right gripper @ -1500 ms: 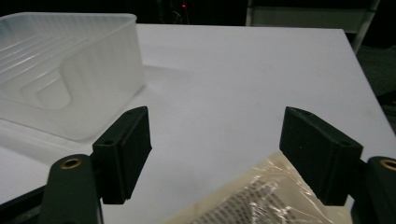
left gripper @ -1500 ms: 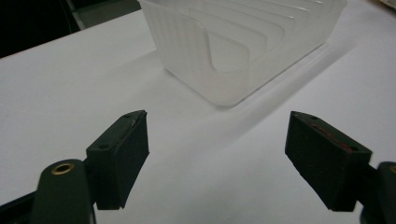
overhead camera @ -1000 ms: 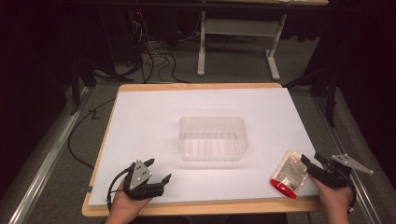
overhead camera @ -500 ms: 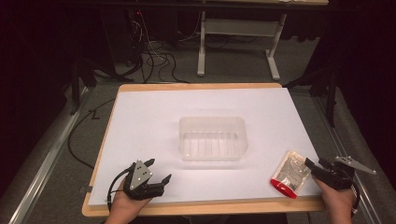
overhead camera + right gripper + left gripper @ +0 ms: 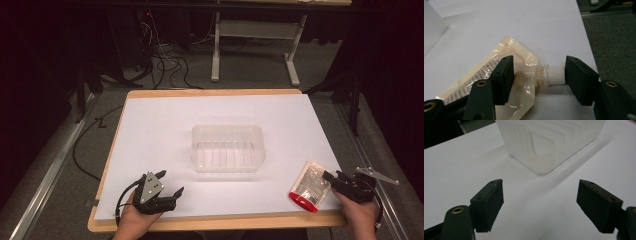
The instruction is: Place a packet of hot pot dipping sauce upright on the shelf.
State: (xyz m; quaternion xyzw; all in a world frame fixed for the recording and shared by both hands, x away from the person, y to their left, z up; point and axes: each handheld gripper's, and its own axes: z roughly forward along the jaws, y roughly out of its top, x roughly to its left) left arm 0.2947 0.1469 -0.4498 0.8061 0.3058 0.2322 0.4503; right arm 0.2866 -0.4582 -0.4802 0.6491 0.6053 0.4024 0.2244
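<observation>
Pouch [image 5: 486, 82] flat at desk [image 5: 165, 130] right front edge, probably light, soft, slippery; stiff white cap [image 5: 555, 75] best hold. Right claw [image 5: 537, 77] wide, straddling spout. Left claw [image 5: 540, 203] wide, empty, near tub [image 5: 227, 147].

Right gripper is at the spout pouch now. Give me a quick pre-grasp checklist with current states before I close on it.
1. Right gripper open: ok, jaws spread wide.
2. Pouch between the jaws: ok, its white cap and neck lie in the gap, one jaw over the pouch body, the other beside the cap end.
3. Pouch lying flat on the white table surface: ok.
4. Pouch away from the table edge: not ok, it lies near the front right corner.
5. Clear container empty and unobstructed: ok, mid table.
6. Left gripper out of the way: ok, open, near the front left edge, holding nothing.
</observation>
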